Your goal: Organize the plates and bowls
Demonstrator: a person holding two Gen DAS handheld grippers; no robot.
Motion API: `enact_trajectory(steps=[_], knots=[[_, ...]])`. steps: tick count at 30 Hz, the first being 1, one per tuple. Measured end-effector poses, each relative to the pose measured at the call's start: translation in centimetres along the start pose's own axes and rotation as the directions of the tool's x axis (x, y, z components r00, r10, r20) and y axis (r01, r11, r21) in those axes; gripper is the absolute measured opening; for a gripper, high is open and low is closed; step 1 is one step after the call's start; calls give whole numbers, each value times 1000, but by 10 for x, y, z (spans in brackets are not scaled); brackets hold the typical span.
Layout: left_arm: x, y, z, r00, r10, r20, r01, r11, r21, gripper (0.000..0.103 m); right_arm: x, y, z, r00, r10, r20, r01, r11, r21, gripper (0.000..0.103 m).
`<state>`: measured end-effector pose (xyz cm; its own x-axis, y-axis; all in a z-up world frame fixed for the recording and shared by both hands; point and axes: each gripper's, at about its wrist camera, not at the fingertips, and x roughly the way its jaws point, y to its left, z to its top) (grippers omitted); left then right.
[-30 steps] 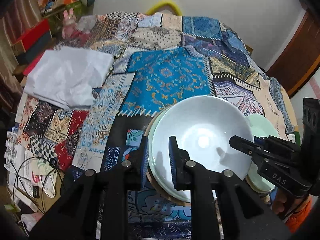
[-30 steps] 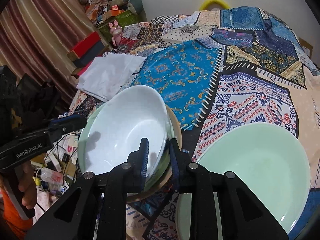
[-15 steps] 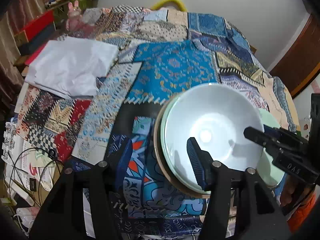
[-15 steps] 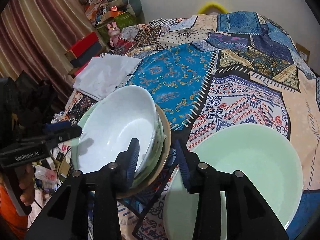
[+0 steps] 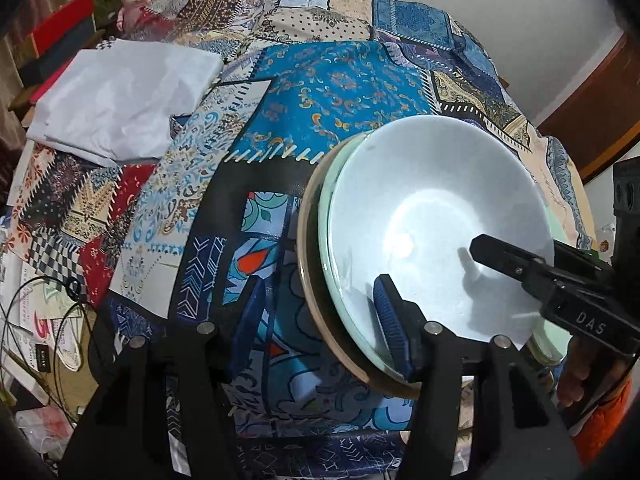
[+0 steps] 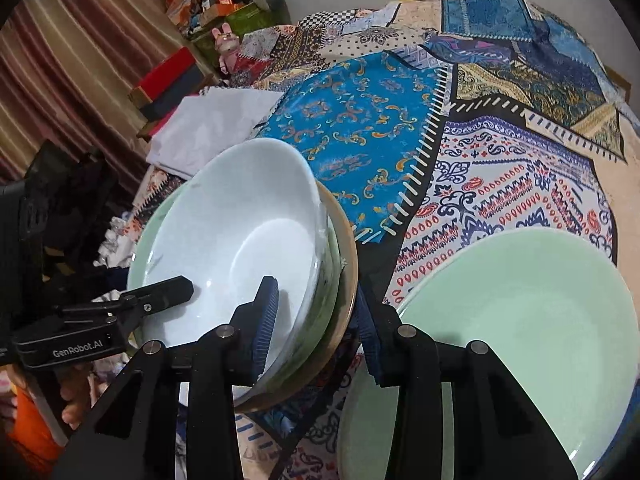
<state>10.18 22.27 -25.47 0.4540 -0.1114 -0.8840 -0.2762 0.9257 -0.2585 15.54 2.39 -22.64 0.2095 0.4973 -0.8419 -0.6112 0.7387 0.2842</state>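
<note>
A white bowl sits on a pale green plate, which lies on a brown plate on the patchwork tablecloth. My left gripper is open and straddles the stack's near rim, one finger inside the bowl and one over the cloth. My right gripper is open astride the opposite rim of the bowl, its pads apart from it. A large pale green plate lies just right of the stack. A finger of the right gripper reaches over the bowl.
A folded white cloth lies at the table's far left. A pink rabbit toy and red boxes stand beyond the edge. Cables and papers lie below the table's left side. Patterned tablecloth stretches beyond the dishes.
Both grippers' jaws have spread from nearly shut to open. Both have sunk closer to the stack, so its rim now lies between each pair of fingers.
</note>
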Motion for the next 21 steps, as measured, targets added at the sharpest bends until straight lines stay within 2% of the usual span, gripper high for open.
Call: enact_trajectory(steps=[9,21], knots=[[10,-9,0,998,-52,-25,52,999,9,37,9,0,3,999,9,-39,-9,1000,4,36],[6,-11,3,999,-21,-29,20,999,-45,37,3,-1,5,1000,9,-13,-9,999,31,32]])
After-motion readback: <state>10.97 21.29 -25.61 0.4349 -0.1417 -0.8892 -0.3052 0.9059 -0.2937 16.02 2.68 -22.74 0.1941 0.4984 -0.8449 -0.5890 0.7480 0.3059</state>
